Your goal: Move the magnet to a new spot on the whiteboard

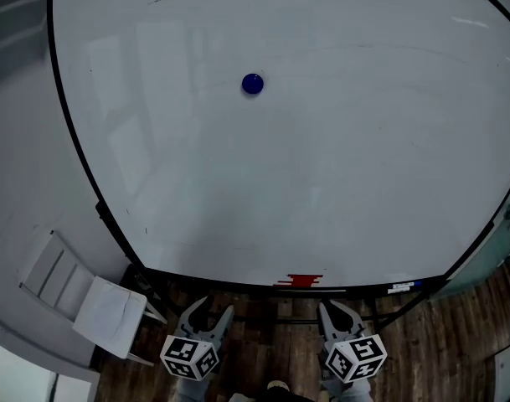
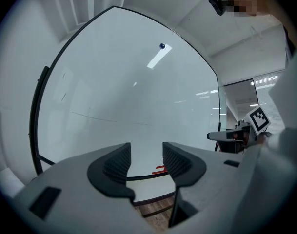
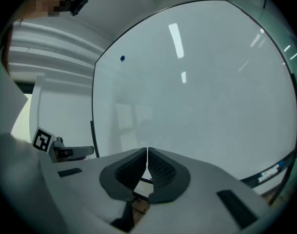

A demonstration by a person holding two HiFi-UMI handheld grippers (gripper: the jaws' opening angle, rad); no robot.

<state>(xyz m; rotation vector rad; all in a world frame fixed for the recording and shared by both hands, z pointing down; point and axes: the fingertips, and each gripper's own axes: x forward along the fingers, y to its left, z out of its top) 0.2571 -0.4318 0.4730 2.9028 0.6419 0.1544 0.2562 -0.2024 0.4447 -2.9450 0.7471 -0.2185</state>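
A small round blue magnet [image 1: 252,84] sticks to the upper middle of the big whiteboard [image 1: 338,166]; it also shows as a tiny dot, the magnet [image 2: 162,46] in the left gripper view and the magnet [image 3: 122,58] in the right gripper view. My left gripper [image 1: 212,318] hangs low in front of the board's bottom edge, far from the magnet, its jaws open with nothing between them [image 2: 145,160]. My right gripper [image 1: 333,315] is beside it at the same height, its jaws shut with nothing held [image 3: 147,165].
A red eraser [image 1: 302,280] and a blue-capped marker [image 1: 403,287] lie on the tray along the board's bottom edge. A white chair [image 1: 87,300] stands at lower left. Dark wooden floor [image 1: 439,350] lies below the board.
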